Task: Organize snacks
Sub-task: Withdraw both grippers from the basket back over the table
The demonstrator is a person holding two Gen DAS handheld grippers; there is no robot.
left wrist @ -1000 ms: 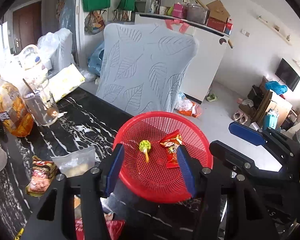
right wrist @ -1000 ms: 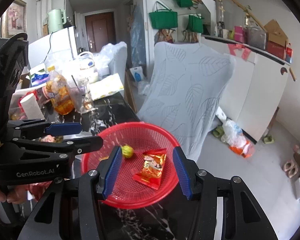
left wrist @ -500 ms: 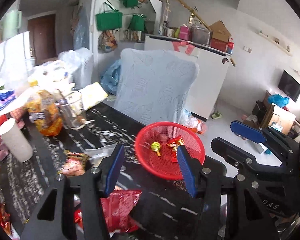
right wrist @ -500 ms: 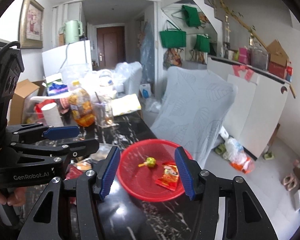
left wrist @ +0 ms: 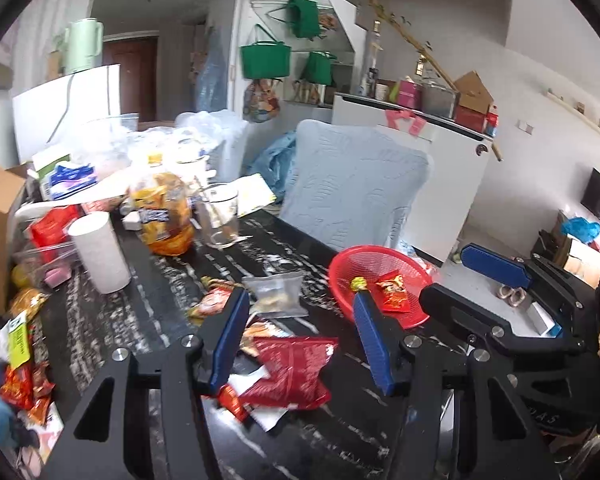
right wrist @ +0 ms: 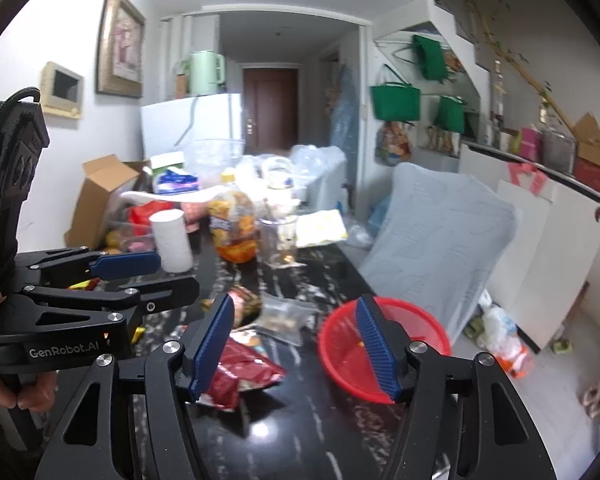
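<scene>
With two snacks in the red basket (left wrist: pixel 342 268), both my grippers spread and empty, right gripper (right wrist: pixel 296 344) jaws opening, I judge the lower-centre red packet (left wrist: pixel 290 368) comes next.

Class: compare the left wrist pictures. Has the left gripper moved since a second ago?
Yes. The left gripper has pulled back from the red basket, which now looks smaller and farther, with more table in view.

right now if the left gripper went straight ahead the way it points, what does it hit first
Most likely the red snack bag lying on the black table between its open, empty jaws, with the clear zip bag just beyond it. Depth is hard to judge through the fisheye.
</scene>
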